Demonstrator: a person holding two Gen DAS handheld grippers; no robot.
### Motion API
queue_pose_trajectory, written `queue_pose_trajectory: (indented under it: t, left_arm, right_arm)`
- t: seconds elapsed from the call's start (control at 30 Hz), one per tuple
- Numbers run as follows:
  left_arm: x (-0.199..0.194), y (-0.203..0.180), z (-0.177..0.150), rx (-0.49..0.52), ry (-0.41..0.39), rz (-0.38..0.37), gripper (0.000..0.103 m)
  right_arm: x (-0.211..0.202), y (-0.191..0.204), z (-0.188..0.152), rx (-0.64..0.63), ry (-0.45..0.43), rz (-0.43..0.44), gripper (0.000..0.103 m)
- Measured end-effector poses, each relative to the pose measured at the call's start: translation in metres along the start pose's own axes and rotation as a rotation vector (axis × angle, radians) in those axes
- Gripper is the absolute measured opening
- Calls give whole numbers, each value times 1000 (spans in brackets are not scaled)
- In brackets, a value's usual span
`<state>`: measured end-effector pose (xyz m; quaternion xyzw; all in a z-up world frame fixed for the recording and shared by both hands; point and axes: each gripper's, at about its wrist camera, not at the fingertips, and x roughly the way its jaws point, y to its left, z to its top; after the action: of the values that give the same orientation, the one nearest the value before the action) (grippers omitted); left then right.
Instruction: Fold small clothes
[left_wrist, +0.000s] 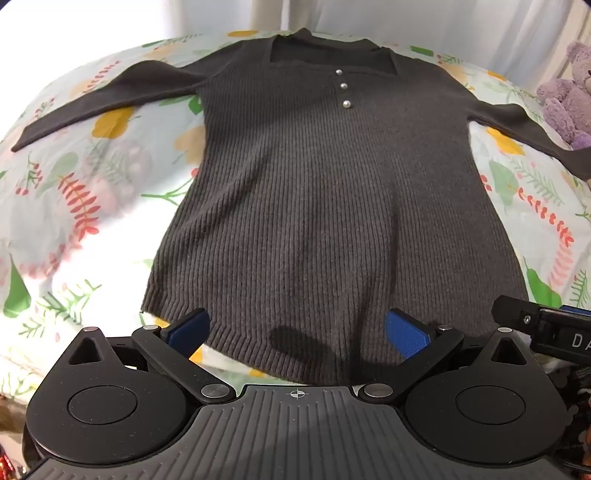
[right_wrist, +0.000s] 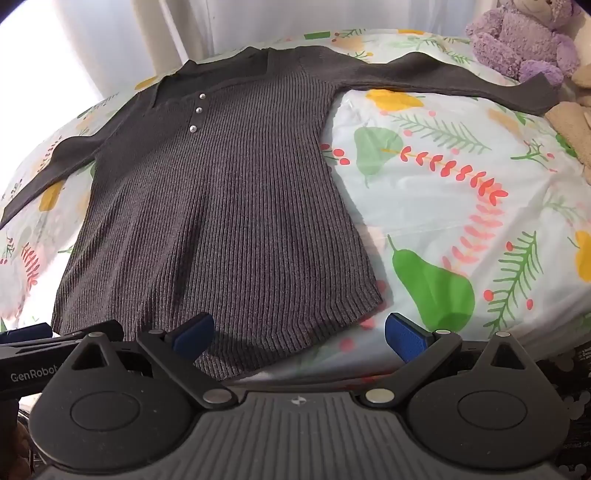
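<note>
Now, from left to right: my left gripper (left_wrist: 295, 332) hangs with its blue pads spread wide and empty over the hem of the dark grey ribbed knit sweater (left_wrist: 295, 192), which lies flat, front up, sleeves out, on the floral printed bedsheet (left_wrist: 74, 221). My right gripper (right_wrist: 299, 334), equally parted and empty, hovers at the hem's right corner. I judge each should pinch one hem corner, both layers, then lift evenly. No containers show; only a purple plush bear (right_wrist: 524, 40) sits far right.
</note>
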<state>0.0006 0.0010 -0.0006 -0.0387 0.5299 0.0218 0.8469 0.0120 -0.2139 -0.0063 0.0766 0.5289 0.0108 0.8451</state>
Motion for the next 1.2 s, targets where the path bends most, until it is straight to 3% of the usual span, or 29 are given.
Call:
queue_pose_trajectory:
  t: [0.07, 0.13, 0.27, 0.33, 0.5, 0.6, 0.73, 0.83, 0.9, 0.93, 1.2]
  left_arm:
    - [2, 2, 1, -20, 5, -8, 103]
    - [6, 3, 3, -41, 3, -4, 103]
    - [15, 3, 9, -63, -23, 52, 103]
    - [22, 3, 14, -87, -29, 84, 103]
    - [36, 21, 38, -188, -75, 33, 103]
    - [48, 24, 48, -256, -74, 75, 103]
    - [62, 24, 59, -317, -86, 99, 103]
    - [72, 20, 65, -338, -84, 109, 103]
    - [78, 20, 65, -349, -67, 114, 103]
    - [79, 19, 64, -346, -75, 129, 103]
    - [84, 5, 60, -229, -50, 183, 103]
  right_arm:
    - [-1, -5, 4, 6, -29, 20, 99]
    - [-6, -13, 9, 16, -117, 48, 99]
    - [-21, -48, 21, 65, -456, 20, 99]
    - [-20, -70, 33, 83, -537, -3, 99]
    - [7, -149, 76, 274, -580, -29, 99]
    - [26, -200, 95, 372, -663, -64, 99]
    - [50, -263, 134, 456, -677, -114, 99]
    - [69, -309, 159, 547, -664, -106, 83]
    - [83, -337, 171, 613, -647, -67, 54]
    - [88, -347, 175, 648, -640, -57, 48]
    - [123, -384, 180, 782, -611, -74, 45]
